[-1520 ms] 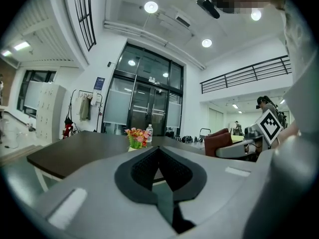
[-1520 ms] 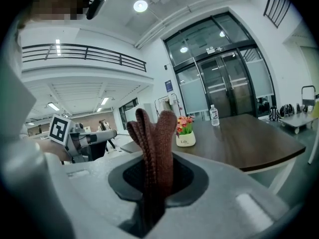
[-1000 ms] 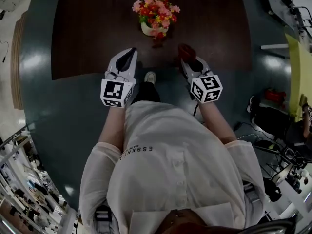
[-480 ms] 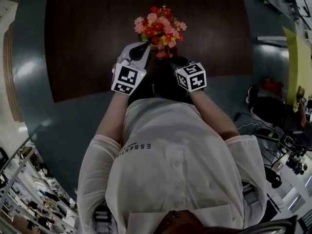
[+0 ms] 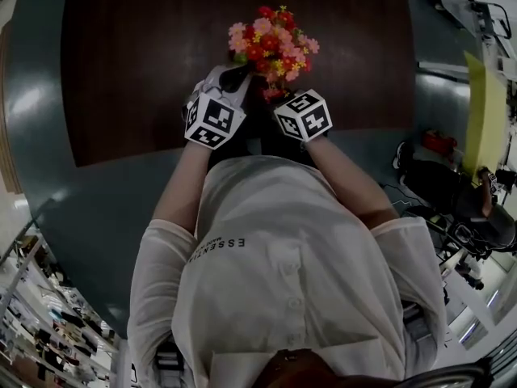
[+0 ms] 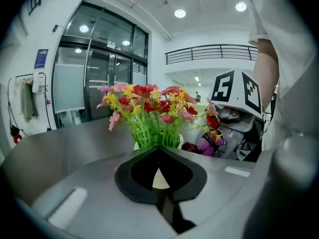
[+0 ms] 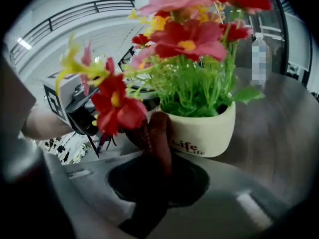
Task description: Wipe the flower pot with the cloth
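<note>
Flower pot (image 7: 204, 128), cream and full of flowers (image 7: 192, 39), stands on the table (image 7: 284, 126) at two o'clock of the right gripper (image 7: 155, 158) in the right gripper view; that gripper is clenched on the dark red cloth (image 7: 158, 131), which rises at twelve o'clock, against or just beside the pot's wall. In the left gripper view the left gripper (image 6: 158, 151) is pinched together on nothing, the pot just past its tips at twelve o'clock; the head view shows both grippers below the blooms, at seven and five o'clock. Nothing steadies the pot, so a firm sideways wipe may well slide or tip it.
</note>
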`<state>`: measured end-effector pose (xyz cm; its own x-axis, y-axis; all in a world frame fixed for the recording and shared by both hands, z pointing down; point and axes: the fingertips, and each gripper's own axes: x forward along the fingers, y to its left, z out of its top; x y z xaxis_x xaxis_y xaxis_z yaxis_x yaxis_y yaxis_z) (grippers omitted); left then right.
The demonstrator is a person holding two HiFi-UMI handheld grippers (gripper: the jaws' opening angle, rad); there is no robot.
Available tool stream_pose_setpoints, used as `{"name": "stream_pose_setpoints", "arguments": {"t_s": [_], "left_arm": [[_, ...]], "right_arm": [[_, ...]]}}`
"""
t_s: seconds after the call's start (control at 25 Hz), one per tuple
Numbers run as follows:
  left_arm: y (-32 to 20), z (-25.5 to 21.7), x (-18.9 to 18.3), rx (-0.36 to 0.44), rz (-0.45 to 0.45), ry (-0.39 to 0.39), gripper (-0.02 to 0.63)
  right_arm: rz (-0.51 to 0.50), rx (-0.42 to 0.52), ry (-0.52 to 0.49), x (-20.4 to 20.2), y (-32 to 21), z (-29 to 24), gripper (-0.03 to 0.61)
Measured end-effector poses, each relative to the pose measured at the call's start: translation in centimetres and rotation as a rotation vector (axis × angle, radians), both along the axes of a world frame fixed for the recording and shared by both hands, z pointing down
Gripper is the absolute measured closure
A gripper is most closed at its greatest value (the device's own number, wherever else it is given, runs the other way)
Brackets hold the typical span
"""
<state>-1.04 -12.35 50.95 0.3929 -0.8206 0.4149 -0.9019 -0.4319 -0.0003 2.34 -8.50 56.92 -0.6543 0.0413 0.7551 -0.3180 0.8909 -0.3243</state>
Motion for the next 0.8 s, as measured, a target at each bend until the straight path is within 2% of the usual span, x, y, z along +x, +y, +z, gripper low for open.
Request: {"name": "stream_pose_setpoints", "arguments": {"t_s": [0.2, 0.36, 0.48, 0.64, 0.72, 0.8], "left_arm": [[0.2, 0.4, -0.3, -0.030, 0.002, -0.001, 0.607], [0.0, 0.4, -0.2, -0.041, 0.021, -0.034, 0.606], [0.2, 0.5, -0.3, -0.058, 0.016, -0.018, 0.600], [0.4, 0.4, -0.7, -0.080, -0.014, -0.018, 0.594], [0.6, 0.4, -0.8, -0.099, -0.054, 0.019, 0.592], [0.6, -0.1, -0.9, -0.107, -0.110, 0.091, 0.592]], "right_arm": [[0.057, -0.046, -0.016, 1.3, -0.9, -0.2, 0.526], [0.142, -0.007, -0.030, 3.7, -3.7, -0.8, 0.526], [0.207, 0.037, -0.022, 6.0, -5.8, -1.1, 0.526], [0.243, 0.072, -0.022, 7.4, -8.7, -2.1, 0.526], [0.239, 0.094, -0.025, 7.4, -10.3, -2.4, 0.526], [0.228, 0.120, -0.027, 7.0, -12.2, -2.3, 0.526]]}}
